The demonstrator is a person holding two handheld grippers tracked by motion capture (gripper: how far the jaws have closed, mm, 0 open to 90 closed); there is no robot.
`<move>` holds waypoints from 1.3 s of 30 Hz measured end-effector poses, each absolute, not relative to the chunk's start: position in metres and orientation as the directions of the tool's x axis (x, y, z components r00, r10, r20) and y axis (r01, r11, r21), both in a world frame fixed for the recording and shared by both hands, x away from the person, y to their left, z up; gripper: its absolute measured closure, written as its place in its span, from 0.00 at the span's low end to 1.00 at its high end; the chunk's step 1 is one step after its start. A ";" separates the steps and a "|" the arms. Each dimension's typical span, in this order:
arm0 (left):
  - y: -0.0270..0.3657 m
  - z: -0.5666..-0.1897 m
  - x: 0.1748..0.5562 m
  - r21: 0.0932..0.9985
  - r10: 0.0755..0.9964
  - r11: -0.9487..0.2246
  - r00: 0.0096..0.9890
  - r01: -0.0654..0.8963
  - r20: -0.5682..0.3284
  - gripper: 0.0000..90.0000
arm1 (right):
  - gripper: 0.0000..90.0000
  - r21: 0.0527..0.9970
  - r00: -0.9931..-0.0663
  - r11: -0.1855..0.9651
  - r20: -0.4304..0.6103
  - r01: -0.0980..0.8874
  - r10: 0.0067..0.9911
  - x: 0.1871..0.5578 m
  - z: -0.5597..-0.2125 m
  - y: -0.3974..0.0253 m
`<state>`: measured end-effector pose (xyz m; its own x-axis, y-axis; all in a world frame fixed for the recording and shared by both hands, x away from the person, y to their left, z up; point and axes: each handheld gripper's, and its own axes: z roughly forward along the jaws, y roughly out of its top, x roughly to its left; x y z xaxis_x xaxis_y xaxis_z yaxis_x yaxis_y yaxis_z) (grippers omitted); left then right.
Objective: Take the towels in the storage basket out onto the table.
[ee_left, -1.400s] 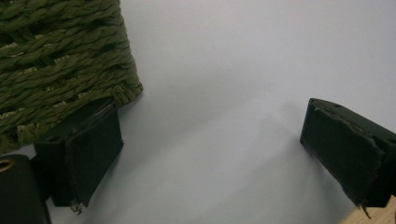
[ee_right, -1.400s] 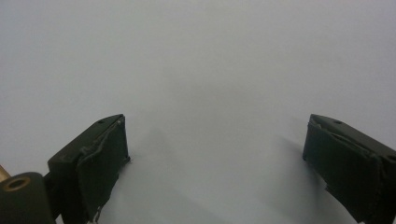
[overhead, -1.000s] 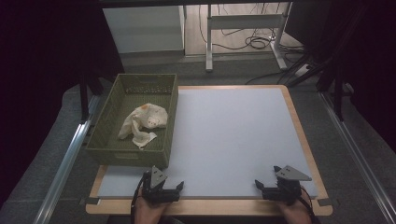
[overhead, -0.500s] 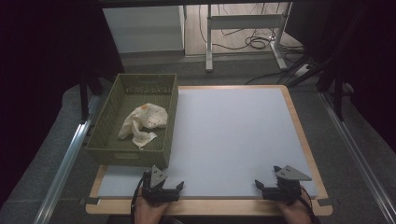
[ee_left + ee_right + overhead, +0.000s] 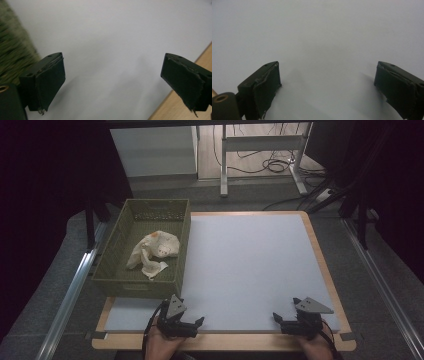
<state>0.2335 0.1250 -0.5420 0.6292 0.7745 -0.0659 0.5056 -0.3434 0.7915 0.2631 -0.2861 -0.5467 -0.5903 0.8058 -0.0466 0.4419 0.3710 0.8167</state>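
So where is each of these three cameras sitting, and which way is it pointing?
High view: above the person's side, looking forward and down on the white table, the green basket with a crumpled cloth, and both hands holding the left gripper and right gripper.
Left gripper view: rides the left gripper, looking along its open jaws at the table, basket at the edge.
Right gripper view: rides the right gripper, open jaws over bare table.
Shared: all three views show the white table.

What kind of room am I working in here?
Probably a lab or workshop data-collection bench. A white mat on a wood-edged table is hemmed by black curtains, with loose cables on the floor and a metal frame behind.
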 end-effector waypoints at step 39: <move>0.077 -0.457 0.285 0.772 0.616 -0.477 0.786 0.420 -0.047 0.06 | 0.08 0.817 -0.591 0.372 -0.047 0.441 0.806 0.263 -0.547 -0.286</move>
<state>0.2852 0.0773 -0.4575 0.7861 0.6163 -0.0470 0.4202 -0.4771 0.7719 0.2632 -0.2863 -0.5468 -0.5906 0.8056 -0.0473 0.4415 0.3715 0.8167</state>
